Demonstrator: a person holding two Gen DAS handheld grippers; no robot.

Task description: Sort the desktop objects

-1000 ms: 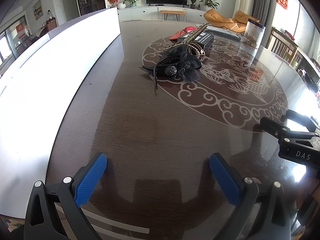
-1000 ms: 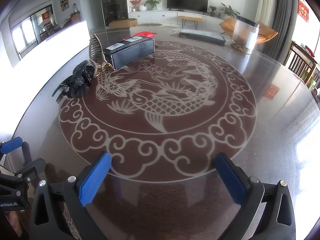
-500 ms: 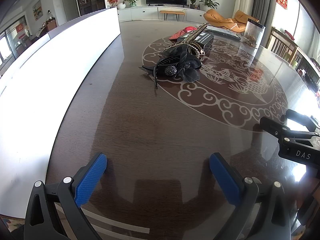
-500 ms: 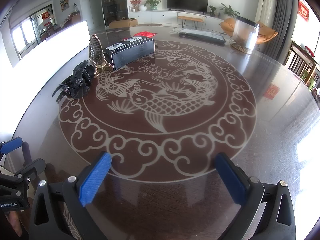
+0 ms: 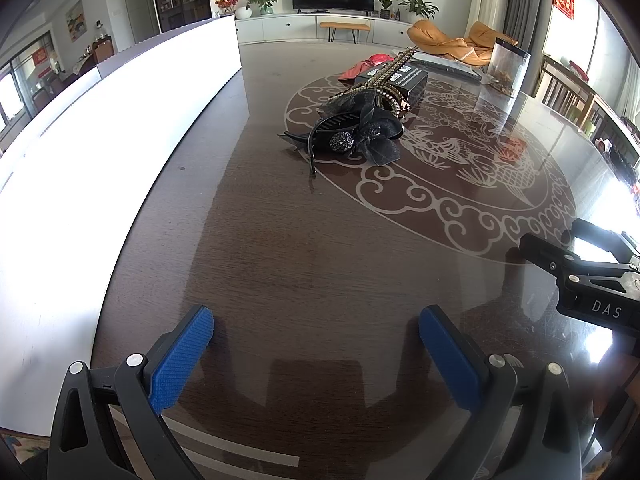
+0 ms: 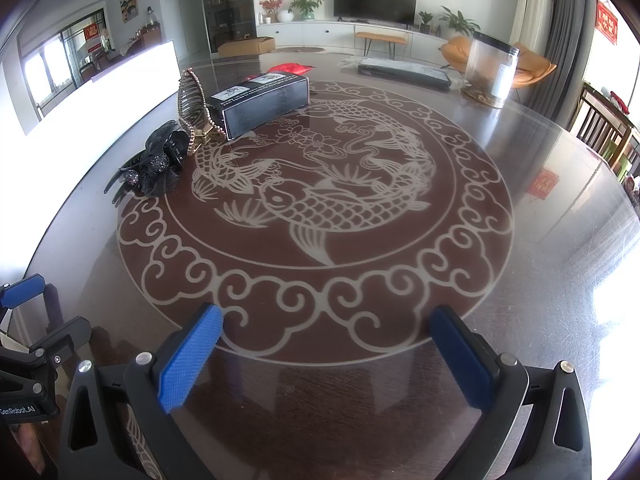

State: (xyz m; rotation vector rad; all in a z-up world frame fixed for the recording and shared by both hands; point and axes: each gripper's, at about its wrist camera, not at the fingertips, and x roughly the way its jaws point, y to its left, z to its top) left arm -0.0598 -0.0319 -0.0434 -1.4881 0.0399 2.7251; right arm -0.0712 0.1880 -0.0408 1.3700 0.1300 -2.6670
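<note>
1. A living room lies behind a large dark wooden table [image 6: 540, 280] with a glossy top; a pale fish-and-cloud pattern [image 6: 316, 204] fills its middle, and a television [image 6: 375, 0] hangs on the far wall.
2. Around the table's far side: a flat dark tray-like item [image 6: 404, 72], a red packet [image 6: 290, 68], and an orange beanbag [image 5: 444, 40] on the floor beyond. A small red paper square [image 6: 542, 185] lies near the right edge.
3. Nothing stands between either gripper and the objects; bare tabletop lies in between.
4. The task's things sit in a cluster at the left rim of the pattern. A black hair clip [image 5: 352, 136] with gauze flower and sparkly beads [image 6: 154, 166] lies nearest, its prongs pointing toward the cameras and the left.
5. Just behind it, touching, a gold beaded hair comb [image 6: 192, 100] stands on edge, its long axis running away toward the far side in the left view.
6. A black box [image 6: 262, 102] lies flat beside the comb, long axis running right and away from it.
7. A clear plastic jar [image 6: 490, 70] stands upright at the far right, with brownish matter at its bottom.
8. The left gripper [image 5: 316, 334] hovers low over the near table edge, blue pads spread wide, holding nothing.
9. The right gripper [image 6: 326, 338] is likewise spread wide and empty, at the pattern's near rim, well apart from the cluster.
</note>
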